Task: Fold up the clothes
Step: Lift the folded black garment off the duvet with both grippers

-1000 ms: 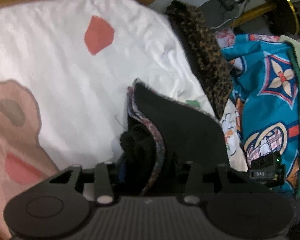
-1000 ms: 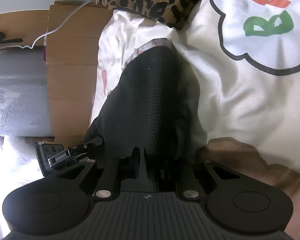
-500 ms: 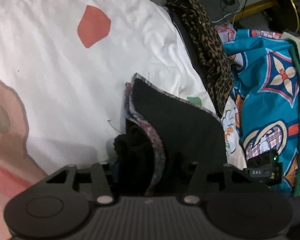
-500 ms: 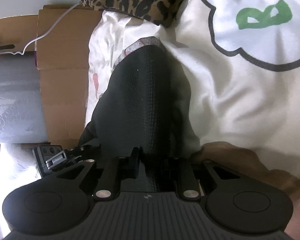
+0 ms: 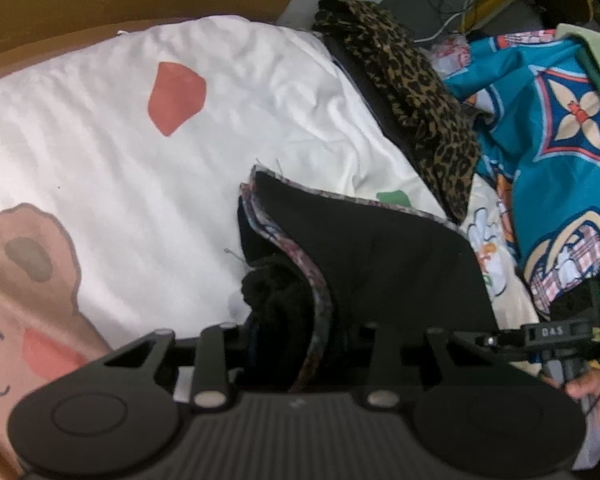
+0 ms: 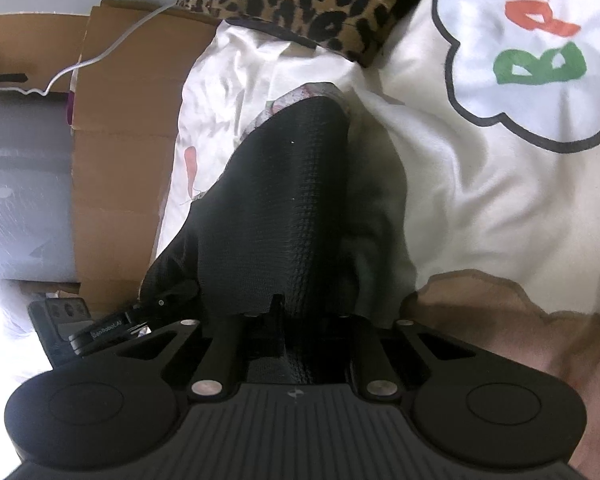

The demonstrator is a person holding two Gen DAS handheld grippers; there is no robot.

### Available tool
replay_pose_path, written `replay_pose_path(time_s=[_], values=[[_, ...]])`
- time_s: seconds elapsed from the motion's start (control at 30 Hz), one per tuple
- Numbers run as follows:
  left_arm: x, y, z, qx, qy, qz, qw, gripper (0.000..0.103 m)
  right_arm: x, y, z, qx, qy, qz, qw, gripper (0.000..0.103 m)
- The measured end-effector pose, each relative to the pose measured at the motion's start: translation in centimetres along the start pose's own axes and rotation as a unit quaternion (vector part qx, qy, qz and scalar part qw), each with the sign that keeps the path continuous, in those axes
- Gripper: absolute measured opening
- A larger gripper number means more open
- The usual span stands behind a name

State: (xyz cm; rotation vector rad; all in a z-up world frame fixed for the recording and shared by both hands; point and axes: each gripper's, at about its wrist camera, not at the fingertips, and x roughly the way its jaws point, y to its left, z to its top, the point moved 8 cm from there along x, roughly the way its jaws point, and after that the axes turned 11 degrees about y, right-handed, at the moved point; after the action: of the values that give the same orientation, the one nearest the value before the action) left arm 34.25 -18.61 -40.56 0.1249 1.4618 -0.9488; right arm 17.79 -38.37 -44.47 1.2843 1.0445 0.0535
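Now a black textured garment [image 6: 284, 208] is gripped by both grippers, near on the white printed bedsheet [image 5: 100, 168].
Left gripper [image 5: 296, 344] and right gripper [image 6: 296, 320] have just been closing on it; bunched cloth could be pulled free, spoiling the fold.

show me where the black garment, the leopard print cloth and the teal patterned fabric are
black garment [image 5: 380, 264], left wrist view, flat middle panel
leopard print cloth [image 6: 300, 0], right wrist view, spotted top surface
teal patterned fabric [image 5: 540, 152], left wrist view, teal ground

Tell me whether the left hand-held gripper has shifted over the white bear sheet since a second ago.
Yes. In its own view the red patch on the white bear sheet has slid down, so the left hand-held gripper has moved.
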Motion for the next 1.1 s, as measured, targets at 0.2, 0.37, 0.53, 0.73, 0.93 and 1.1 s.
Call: replay_pose_path(time_s=[0.2,0.37,0.53,0.73,0.93,1.1], values=[[-1.2,-1.1,-0.4,-0.003,-0.001,0.028,0.9996,0.036,-0.4,1.0,-0.4,-0.014,-0.002,-0.029,0.999,0.008],[-2.7,-1.8,-1.2,-0.013,-0.005,0.043,0.9990,0.035,-0.7,2.7,-1.1,-0.035,-0.006,-0.045,0.998,0.008],[-4.5,-2.5,-2.2,-0.046,-0.013,0.063,0.9969,0.035,-1.1,4.5,-1.7,-0.051,-0.002,-0.067,0.996,0.008],[-8.5,-5.1,-3.4,-0.046,-0.018,0.103,0.9935,0.035,-2.1,9.0,-3.0,-0.101,0.005,-0.093,0.990,0.008],[-13.5,-7.3,-4.6,-0.061,-0.050,0.122,0.9894,0.034,-3.9,13.6,-5.4,-0.167,0.003,-0.093,0.982,0.008],[-17.1,-8.9,-5.4,-0.077,-0.079,0.123,0.9863,0.034,-6.3,17.6,-6.6,-0.201,-0.006,-0.093,0.975,0.008]])
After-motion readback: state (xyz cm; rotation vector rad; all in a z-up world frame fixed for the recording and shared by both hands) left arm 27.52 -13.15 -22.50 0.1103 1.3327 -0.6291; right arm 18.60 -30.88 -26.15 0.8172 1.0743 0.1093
